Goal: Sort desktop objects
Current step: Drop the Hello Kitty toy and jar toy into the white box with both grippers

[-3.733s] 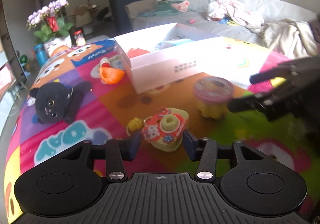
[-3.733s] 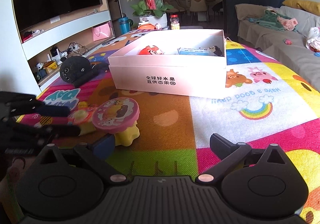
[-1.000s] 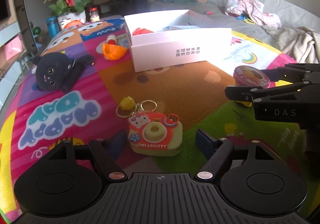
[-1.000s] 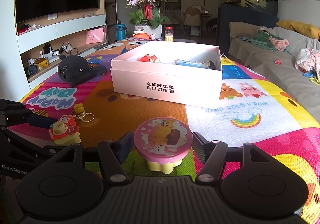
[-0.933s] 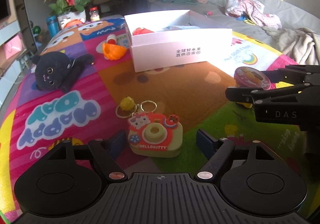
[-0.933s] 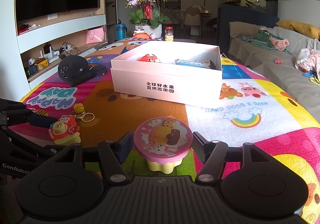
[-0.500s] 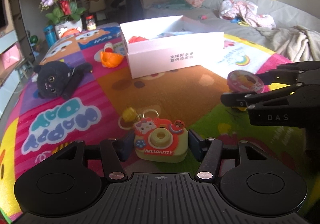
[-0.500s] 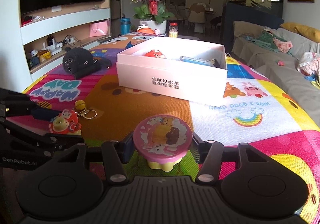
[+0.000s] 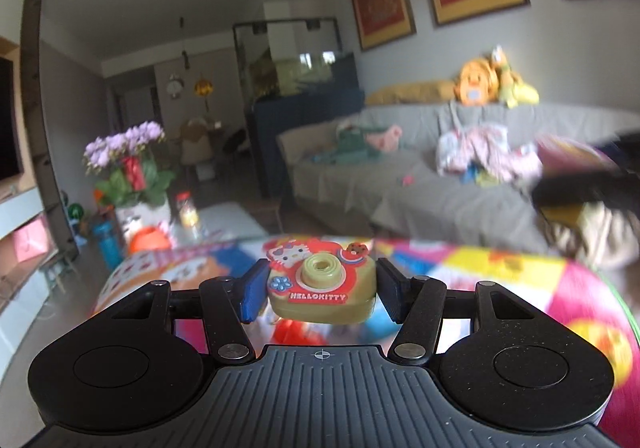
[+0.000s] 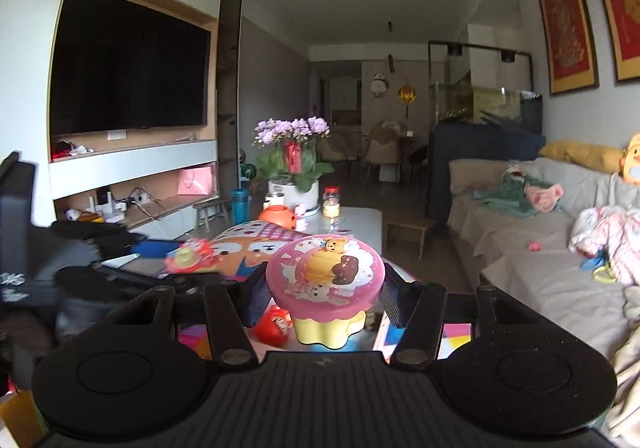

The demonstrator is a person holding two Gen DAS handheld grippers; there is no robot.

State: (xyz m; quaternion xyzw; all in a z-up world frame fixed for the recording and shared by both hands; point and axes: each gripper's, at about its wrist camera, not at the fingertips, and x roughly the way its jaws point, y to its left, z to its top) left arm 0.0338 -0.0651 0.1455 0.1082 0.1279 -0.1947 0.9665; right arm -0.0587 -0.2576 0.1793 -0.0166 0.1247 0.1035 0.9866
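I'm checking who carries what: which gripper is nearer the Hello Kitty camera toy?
Left. The left gripper is shut on the Hello Kitty camera toy, lifted clear. The right gripper is off to its side, shut on the pink-lidded cupcake box.

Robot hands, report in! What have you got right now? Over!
Left gripper shut on Hello Kitty camera toy, lifted. Right gripper shut on pink-lidded cupcake toy, lifted. Box not in view. Nothing seen blocking.
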